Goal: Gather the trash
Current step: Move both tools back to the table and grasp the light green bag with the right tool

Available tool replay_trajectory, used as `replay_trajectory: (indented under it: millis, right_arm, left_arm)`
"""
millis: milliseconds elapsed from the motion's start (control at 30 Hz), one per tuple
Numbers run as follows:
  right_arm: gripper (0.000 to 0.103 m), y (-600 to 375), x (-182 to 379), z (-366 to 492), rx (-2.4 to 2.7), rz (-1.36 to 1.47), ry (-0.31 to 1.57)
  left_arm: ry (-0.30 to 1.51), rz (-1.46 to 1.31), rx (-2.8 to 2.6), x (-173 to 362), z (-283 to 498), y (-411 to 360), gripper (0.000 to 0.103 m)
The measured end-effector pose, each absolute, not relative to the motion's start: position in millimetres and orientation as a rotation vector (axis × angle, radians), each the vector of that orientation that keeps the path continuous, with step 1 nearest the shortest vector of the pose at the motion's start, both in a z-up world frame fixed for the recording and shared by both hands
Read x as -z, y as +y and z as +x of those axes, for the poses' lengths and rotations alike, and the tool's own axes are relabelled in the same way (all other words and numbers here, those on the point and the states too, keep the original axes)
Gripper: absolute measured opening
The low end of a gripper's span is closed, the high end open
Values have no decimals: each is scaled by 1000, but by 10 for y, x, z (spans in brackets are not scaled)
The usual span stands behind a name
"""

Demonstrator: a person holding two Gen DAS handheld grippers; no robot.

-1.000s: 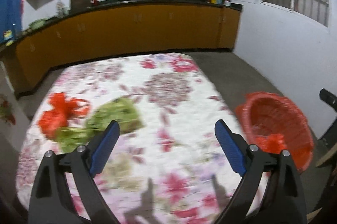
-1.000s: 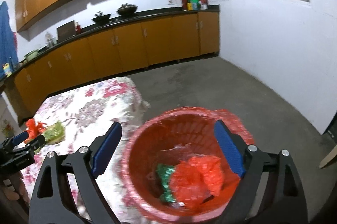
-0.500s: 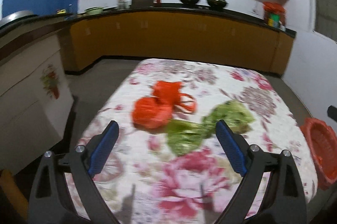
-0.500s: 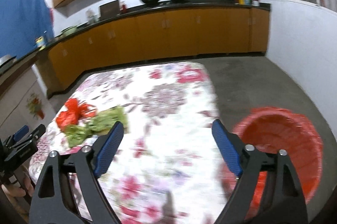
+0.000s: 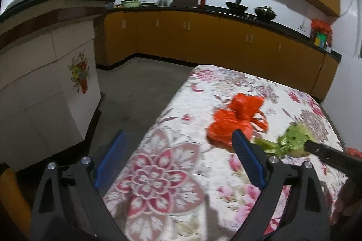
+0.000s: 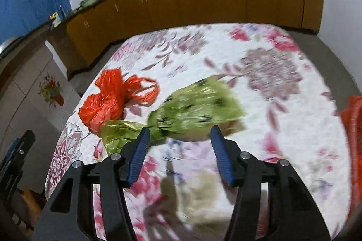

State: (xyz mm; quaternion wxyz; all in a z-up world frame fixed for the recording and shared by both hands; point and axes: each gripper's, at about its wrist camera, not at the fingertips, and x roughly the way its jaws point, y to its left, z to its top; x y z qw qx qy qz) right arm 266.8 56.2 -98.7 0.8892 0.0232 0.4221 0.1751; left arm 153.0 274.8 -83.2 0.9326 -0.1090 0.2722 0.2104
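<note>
A crumpled red plastic bag (image 5: 235,121) (image 6: 108,96) lies on the floral tablecloth (image 5: 158,173) (image 6: 282,127), with a green spotted bag (image 6: 194,109) (image 5: 291,141) touching its right side. My right gripper (image 6: 179,134) hovers just in front of the green bag; its jaws are closing, and the pads do not press on the bag. In the left wrist view that gripper shows as a black finger (image 5: 325,155) at the green bag. My left gripper (image 5: 178,139) stands open over the table's left edge, its right finger in front of the red bag, holding nothing.
A red basket (image 6: 353,134) shows at the right edge, beside the table. A white cabinet with a flower decal (image 5: 45,91) stands left of the table across a strip of grey floor. Orange kitchen cupboards (image 5: 226,41) run along the far wall.
Both grippers swung left from the red basket to the table's left part. The right one came close to the green bag and narrowed its jaws. The left one now hangs over the table's left edge.
</note>
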Motion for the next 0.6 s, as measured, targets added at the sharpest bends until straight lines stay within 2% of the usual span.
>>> replay_trajectory:
  millis: [333, 533, 600]
  right_arm:
    - [56, 1056, 1256, 2879, -299, -27, 934]
    - [41, 1052, 1325, 2905, -299, -87, 939]
    - [27, 1005, 1325, 2916, -305, -99, 938]
  left_arm:
    - [562, -261, -450, 938, 1553, 3048, 91]
    - [571, -258, -429, 967, 1662, 3053, 91]
    - [578, -256, -415, 974, 1719, 3022, 91]
